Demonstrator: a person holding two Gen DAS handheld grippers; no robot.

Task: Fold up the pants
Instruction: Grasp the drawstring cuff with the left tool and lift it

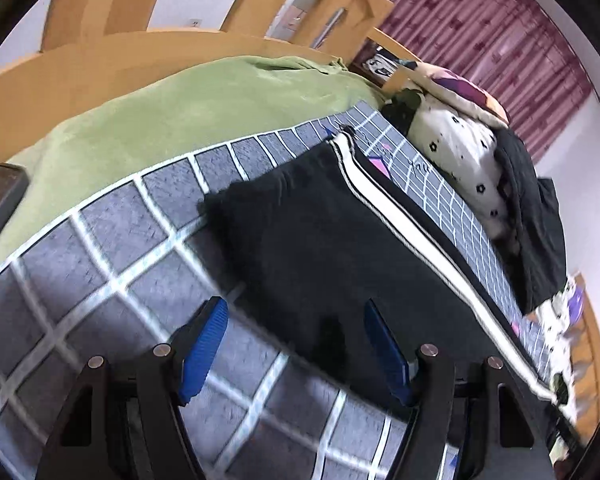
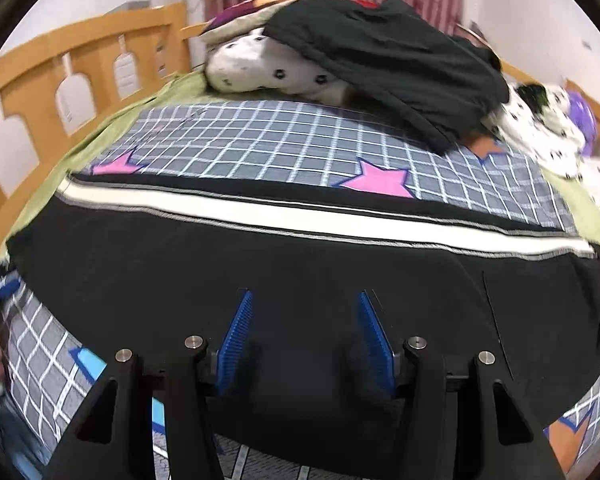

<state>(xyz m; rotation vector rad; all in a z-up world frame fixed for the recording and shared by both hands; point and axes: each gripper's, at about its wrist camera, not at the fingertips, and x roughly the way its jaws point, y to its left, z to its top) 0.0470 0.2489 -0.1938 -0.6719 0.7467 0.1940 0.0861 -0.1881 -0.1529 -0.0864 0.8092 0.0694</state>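
Black pants with a white side stripe lie flat on a grey checked sheet on the bed. In the right wrist view the pants stretch across the frame, stripe on the far side. My left gripper is open and empty, hovering over the pants' near edge, one finger over the sheet. My right gripper is open and empty just above the black fabric. The other gripper's blue tip shows at the far left.
A green blanket lies beyond the sheet. A dotted white pillow with dark clothing piled on it sits at the far side. A wooden bed rail borders the left. Pink curtains hang behind.
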